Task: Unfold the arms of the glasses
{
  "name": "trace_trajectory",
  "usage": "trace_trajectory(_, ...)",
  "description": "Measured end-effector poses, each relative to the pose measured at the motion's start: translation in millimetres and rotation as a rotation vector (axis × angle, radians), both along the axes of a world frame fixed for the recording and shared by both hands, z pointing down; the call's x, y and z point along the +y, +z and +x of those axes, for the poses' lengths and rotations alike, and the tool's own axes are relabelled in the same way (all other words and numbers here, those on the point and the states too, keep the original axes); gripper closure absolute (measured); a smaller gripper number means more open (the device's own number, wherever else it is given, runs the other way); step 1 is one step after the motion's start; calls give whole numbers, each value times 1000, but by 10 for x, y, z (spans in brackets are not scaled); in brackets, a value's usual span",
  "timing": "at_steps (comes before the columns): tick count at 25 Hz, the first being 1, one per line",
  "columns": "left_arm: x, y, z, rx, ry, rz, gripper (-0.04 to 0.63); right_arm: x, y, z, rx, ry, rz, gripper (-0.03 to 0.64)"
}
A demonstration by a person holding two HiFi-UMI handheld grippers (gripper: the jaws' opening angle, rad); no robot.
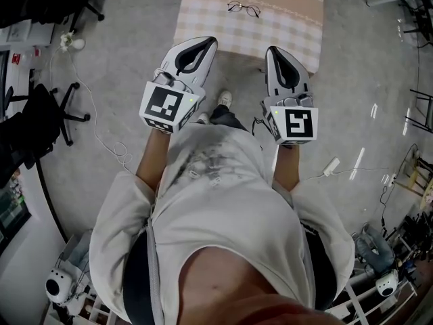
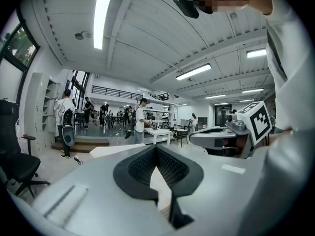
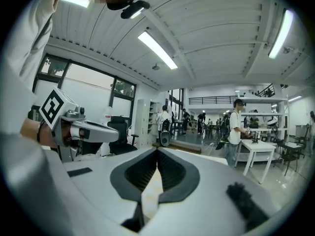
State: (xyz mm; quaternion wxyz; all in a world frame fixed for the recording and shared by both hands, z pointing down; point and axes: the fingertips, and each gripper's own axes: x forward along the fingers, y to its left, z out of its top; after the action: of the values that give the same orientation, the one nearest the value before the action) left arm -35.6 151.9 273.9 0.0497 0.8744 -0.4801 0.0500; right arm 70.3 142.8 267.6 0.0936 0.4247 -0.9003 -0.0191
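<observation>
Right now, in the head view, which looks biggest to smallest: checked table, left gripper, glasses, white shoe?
1. checked table
2. left gripper, though nearness to the camera enlarges it
3. glasses and white shoe: similar, too close to rank

Two claws (image 1: 210,42) (image 1: 272,50) — glasses (image 1: 243,9), seemingly one

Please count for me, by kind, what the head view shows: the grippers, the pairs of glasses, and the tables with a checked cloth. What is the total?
Grippers: 2, the left gripper and the right gripper
Pairs of glasses: 1, the glasses lying on the cloth
Tables with a checked cloth: 1, the table
Total: 4
</observation>
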Motion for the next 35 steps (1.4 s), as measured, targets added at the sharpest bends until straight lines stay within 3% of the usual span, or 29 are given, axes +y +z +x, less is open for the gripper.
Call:
trace_trajectory(17, -520, 12, 111, -14, -33, -10, 586, -518, 14, 162, 2, -42, -14, 600)
trace_trajectory(35, -1262, 309, -30, -50, 96, -40, 586, -1224, 238, -52, 44, 45, -49, 600)
